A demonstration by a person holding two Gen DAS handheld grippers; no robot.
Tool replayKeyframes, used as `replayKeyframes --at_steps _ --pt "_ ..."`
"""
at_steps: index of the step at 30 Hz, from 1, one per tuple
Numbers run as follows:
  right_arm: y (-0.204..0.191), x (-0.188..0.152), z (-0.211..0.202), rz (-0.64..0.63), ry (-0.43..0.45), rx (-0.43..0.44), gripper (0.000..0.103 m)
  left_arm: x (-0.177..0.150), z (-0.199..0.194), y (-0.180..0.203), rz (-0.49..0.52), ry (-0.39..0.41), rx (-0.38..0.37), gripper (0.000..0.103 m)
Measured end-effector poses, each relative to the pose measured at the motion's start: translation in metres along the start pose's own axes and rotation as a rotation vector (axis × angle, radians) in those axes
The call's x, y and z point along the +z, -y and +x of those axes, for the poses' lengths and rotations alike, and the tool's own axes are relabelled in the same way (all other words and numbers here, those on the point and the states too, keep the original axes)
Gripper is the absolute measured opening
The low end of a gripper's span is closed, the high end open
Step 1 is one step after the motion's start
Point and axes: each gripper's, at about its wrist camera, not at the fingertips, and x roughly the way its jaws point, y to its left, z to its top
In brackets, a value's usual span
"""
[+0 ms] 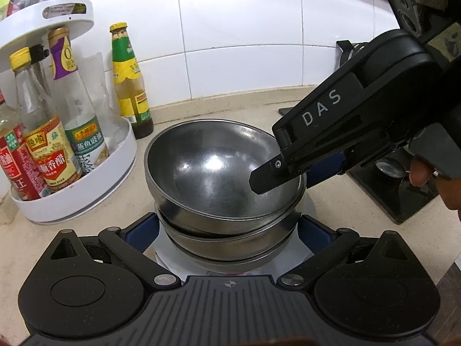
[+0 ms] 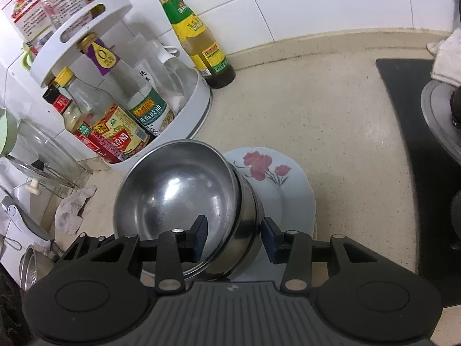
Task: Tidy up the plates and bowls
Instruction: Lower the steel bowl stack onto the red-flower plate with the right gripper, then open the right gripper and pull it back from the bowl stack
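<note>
Right gripper's fingers (image 2: 198,238) straddle the tilted top bowl's (image 2: 175,190) rim at 6 o'clock, not visibly clamped; left fingers (image 1: 144,235) gape. Pinched off-centre, the bowl could slide off the stack (image 1: 230,239) toward the bottle rack (image 2: 198,101).

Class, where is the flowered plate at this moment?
In the right wrist view the flowered plate lies on the counter at centre, under the stacked steel bowls, right of the white bottle rack.

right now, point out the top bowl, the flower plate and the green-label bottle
top bowl (image 2: 175,193), right wrist view, inner bottom
flower plate (image 2: 291,184), right wrist view, bare rim beside the flowers
green-label bottle (image 1: 129,86), left wrist view, mid body
</note>
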Motion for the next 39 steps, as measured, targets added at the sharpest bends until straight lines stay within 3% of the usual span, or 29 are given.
replayKeyframes --at_steps 25,39 --pt "-0.008 -0.008 -0.014 -0.043 0.037 -0.008 0.040 -0.003 -0.016 0.001 0.009 0.032 0.026 0.103" --pt "-0.019 -0.025 -0.041 -0.078 0.070 0.045 0.040 -0.009 -0.028 -0.004 -0.028 0.034 0.032 0.103"
